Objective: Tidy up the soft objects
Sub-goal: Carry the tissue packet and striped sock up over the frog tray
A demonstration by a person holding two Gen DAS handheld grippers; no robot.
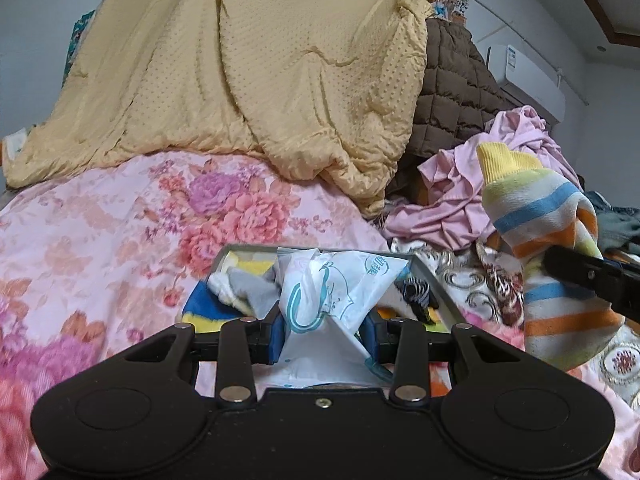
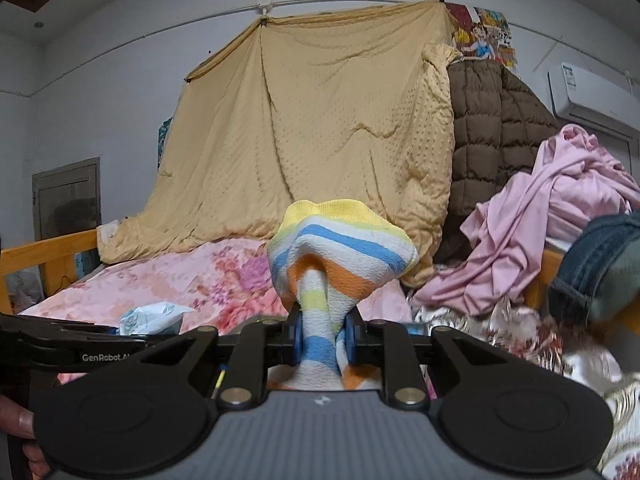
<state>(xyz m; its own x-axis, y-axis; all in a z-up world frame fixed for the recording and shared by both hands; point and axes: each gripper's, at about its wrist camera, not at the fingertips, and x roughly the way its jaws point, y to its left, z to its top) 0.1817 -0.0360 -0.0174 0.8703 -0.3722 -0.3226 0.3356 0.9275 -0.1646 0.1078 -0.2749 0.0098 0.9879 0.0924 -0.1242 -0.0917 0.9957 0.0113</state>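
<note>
My left gripper (image 1: 324, 330) is shut on a white tissue pack with teal print (image 1: 328, 288), held over a grey box (image 1: 434, 276) on the bed that contains several socks (image 1: 240, 292). My right gripper (image 2: 323, 338) is shut on a striped sock (image 2: 336, 252) with yellow, blue, orange and white bands, held upright above the bed. The sock also shows in the left wrist view (image 1: 548, 240), at the right, beside the box. The tissue pack shows in the right wrist view (image 2: 152, 316), at the left.
A pink floral bedspread (image 1: 120, 240) covers the bed. A yellow quilt (image 1: 260, 72) hangs at the back, next to a brown quilted jacket (image 1: 452, 92). Pink clothes (image 1: 480, 184) and jeans (image 2: 600, 256) pile at the right. A wooden bed rail (image 2: 48, 248) is at the left.
</note>
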